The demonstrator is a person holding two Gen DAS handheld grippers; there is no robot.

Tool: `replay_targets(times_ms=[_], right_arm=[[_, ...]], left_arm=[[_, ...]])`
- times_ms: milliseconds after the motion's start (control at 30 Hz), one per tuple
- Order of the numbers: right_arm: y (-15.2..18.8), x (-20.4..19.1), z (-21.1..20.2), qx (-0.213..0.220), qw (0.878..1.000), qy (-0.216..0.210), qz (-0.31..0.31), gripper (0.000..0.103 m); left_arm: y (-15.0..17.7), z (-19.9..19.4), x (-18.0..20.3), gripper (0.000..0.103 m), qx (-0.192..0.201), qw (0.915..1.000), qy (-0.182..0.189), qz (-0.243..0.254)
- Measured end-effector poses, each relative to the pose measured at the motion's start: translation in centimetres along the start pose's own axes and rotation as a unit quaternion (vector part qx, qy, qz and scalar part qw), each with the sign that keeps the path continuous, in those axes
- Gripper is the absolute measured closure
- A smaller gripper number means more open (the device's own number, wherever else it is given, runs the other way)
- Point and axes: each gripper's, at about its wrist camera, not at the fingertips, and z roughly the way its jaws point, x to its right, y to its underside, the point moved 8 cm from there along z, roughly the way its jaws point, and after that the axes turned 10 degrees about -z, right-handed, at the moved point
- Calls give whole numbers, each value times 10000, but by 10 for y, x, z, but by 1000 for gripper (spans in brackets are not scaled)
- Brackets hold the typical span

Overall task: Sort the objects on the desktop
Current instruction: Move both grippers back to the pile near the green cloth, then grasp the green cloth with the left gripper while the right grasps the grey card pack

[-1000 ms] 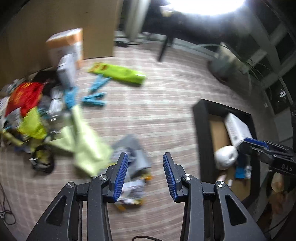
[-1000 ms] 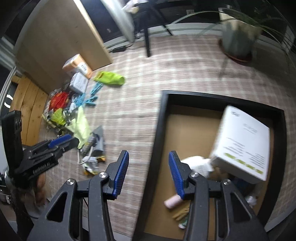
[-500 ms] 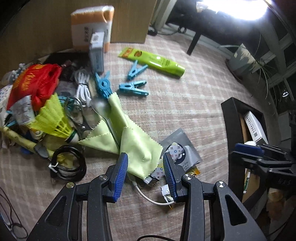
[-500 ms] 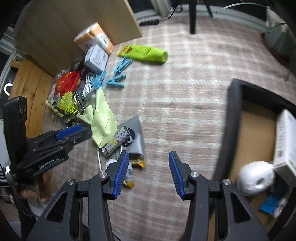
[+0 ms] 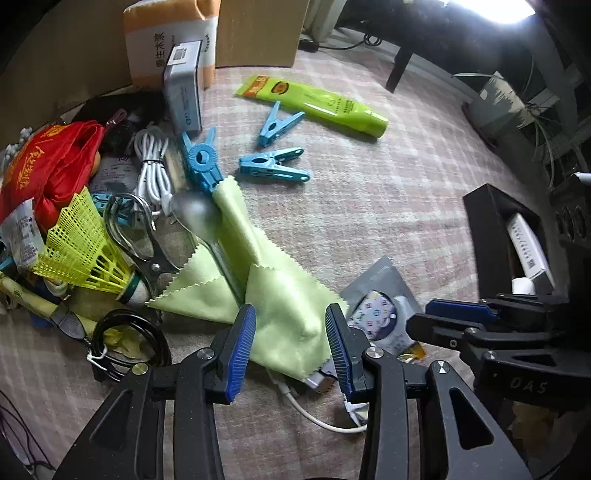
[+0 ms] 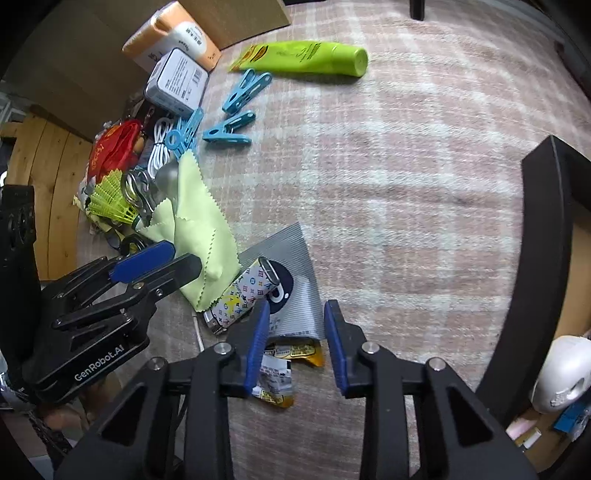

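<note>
A pile of small objects lies on a checked cloth. My left gripper (image 5: 290, 345) is open, its jaws on either side of a light green cleaning cloth (image 5: 284, 306), low over it. My right gripper (image 6: 295, 341) is open above a grey foil pouch (image 6: 295, 291) and yellow snack wrappers (image 6: 291, 352). A patterned lighter (image 6: 243, 295) lies partly under the green cloth (image 6: 199, 221). The black sorting box (image 6: 539, 258) stands at the right and holds a white round object (image 6: 557, 373).
Blue clothespins (image 5: 273, 170), a green tube (image 5: 321, 105), a grey tin (image 5: 183, 92), an orange box (image 5: 166, 33), a red pouch (image 5: 48, 166), a yellow shuttlecock (image 5: 81, 247), scissors (image 5: 144, 243), a spoon (image 5: 199, 221) and cables (image 5: 129, 339) lie around.
Both grippers have moved left, away from the black box and down toward the pile. The left one now straddles the green cloth. The right one now hovers over the pouch.
</note>
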Motion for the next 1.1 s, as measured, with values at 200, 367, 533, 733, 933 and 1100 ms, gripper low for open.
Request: replay_targets(times_ms=[200,367,533,733,933,1100], right_arm=[[3,-2,5,-22,10000,1,-13,88],[4,-4,6,0,10000,-51,-69,94],[-1,-6,11,-61,9999,-132,-92,90],[-9,-14,20,-170,9995,-228,-112,90],[-15,-15,30,-269,9954,-884,270,77],[-20,-21,31,-166,9967,-781,173,83]], left_arm=[[-2,2,-2,68,21,10000,4,-88],[-2,6,-4,95,-18,9998,47,-213],[-2,4,-3,100,38,9997,95,-227],[-4,7,-4,101,44,9996,94,-258],[0,12,-9,101,-20,9994,122,-326],[1,14,-11,101,-27,9991,145,-386]])
